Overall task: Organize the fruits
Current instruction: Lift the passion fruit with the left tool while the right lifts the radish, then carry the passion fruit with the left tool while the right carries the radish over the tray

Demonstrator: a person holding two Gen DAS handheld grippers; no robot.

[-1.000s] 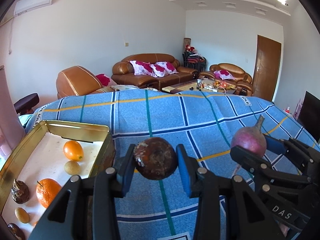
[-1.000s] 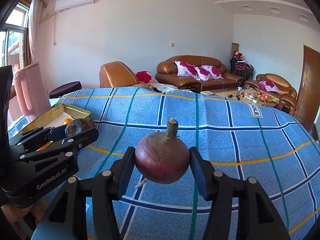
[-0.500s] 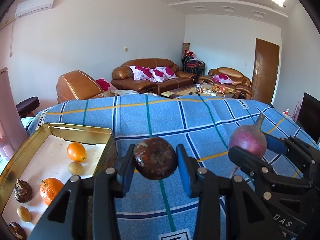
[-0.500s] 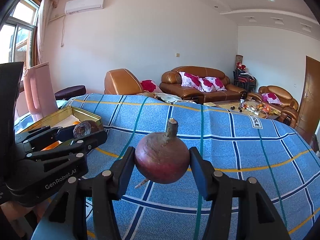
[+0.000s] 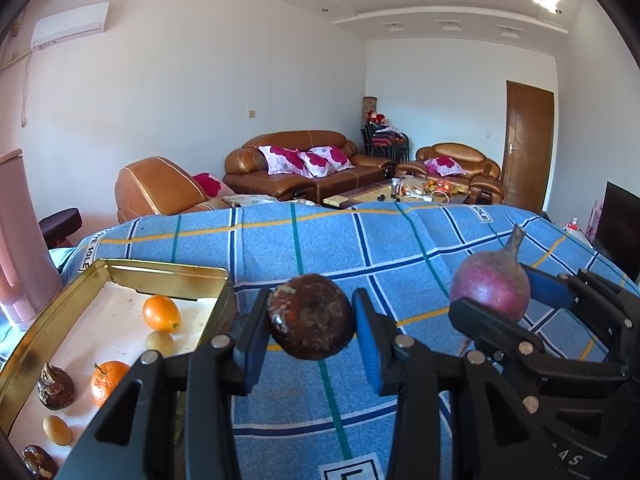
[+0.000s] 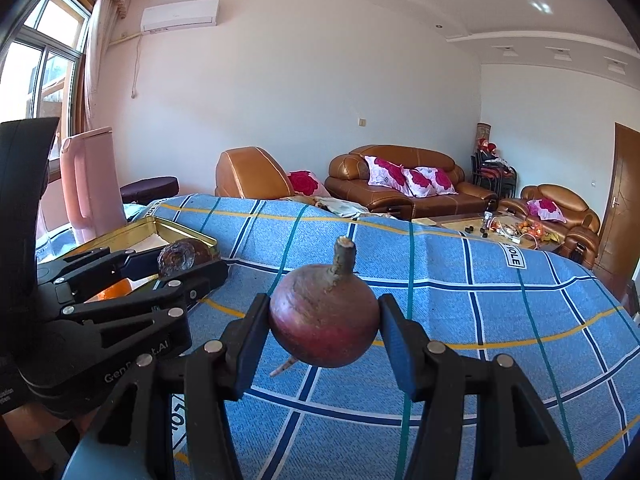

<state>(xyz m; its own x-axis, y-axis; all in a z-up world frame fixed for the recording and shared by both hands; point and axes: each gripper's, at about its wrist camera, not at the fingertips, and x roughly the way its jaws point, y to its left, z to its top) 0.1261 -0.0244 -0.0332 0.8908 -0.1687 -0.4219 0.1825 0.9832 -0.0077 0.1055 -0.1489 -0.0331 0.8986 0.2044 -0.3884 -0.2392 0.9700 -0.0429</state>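
My left gripper [image 5: 310, 330] is shut on a dark brown round fruit [image 5: 310, 322], held above the blue checked cloth [image 5: 360, 248]. To its left lies a gold tin tray [image 5: 160, 270] holding an orange kumquat [image 5: 161, 313], a mandarin [image 5: 108, 380], a dark bulb-like fruit [image 5: 55, 388] and other small fruits. My right gripper [image 6: 323, 334] is shut on a purple-red round root with a stem [image 6: 323, 326]. In the left wrist view that root [image 5: 490, 288] hangs at the right. The right wrist view shows the left gripper [image 6: 176, 260] with the brown fruit at the left.
A pink jug [image 6: 90, 184] stands past the tray at the table's left end. Behind the table are brown leather sofas [image 5: 304, 168], a low coffee table with clutter [image 5: 416, 192] and a wooden door [image 5: 528, 144]. A dark screen [image 5: 622, 220] stands at the right.
Both views have tilted up a little, showing more wall and ceiling. The right gripper with the root has drifted slightly. Both grips are unchanged.
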